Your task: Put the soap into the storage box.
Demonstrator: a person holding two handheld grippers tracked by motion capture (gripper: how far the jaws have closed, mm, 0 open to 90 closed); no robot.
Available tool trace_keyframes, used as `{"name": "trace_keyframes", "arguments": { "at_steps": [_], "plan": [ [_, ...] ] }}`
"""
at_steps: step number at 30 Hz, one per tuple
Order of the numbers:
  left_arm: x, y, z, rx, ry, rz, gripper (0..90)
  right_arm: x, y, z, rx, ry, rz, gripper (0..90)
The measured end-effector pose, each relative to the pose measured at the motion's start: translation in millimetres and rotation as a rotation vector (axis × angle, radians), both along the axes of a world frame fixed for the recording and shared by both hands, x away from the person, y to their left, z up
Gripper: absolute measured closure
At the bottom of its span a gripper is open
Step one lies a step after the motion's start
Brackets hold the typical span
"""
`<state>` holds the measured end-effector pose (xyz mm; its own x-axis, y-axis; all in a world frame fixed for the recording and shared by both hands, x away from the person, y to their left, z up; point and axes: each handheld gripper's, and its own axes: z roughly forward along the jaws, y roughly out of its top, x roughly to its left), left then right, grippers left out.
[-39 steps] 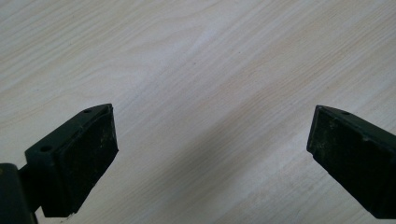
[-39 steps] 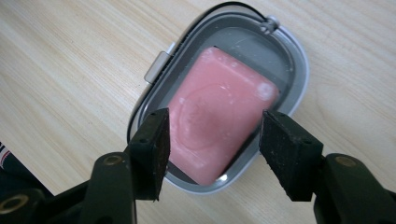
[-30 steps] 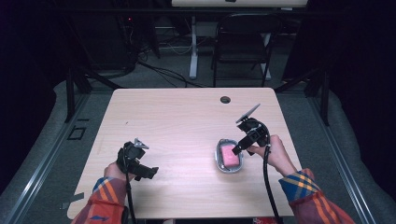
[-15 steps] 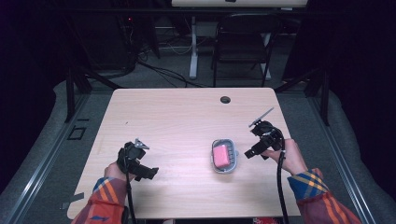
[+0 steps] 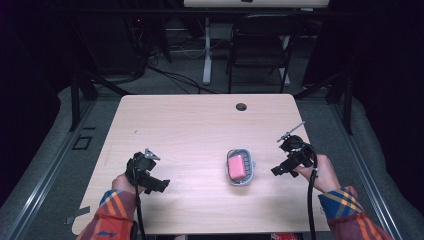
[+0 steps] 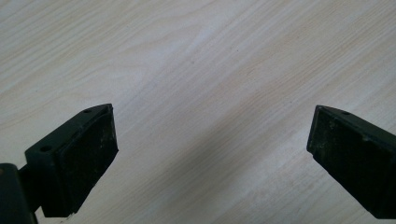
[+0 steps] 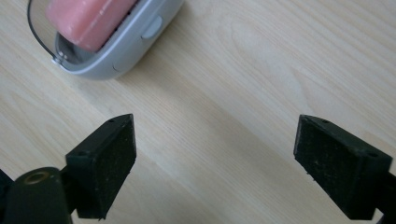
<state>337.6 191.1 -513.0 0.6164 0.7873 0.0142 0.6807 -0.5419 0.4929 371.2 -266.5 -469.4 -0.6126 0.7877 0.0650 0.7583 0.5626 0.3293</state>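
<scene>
- Pink soap sits in its grey dish, so the placing part looks done to me.
- Right gripper is just beside the dish, jaws spread wide, holding nothing.
- Left gripper is well apart from it, jaws also wide over bare table.
</scene>
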Motion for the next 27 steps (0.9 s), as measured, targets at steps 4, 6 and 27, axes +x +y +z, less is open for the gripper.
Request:
{"name": "trace_keyframes", "arguments": {
  "at_steps": [4,6,27],
  "plan": [
    [0.0,-0.3,-0.1,0.002,0.000,0.000,1.6,-5.7,-9.3,-4.9,-0.023,0.014,0.003,7.7],
    [0.0,-0.3,0.0,0.002,0.000,-0.001,1.6,-9.2,-14.8,-8.9,-0.029,0.010,0.004,6.6],
    [1.1,-3.0,-0.6,0.008,0.005,-0.014,1.6,-35.0,-36.5,-50.7,-0.105,-0.004,0.064,4.1]
  ]
}}
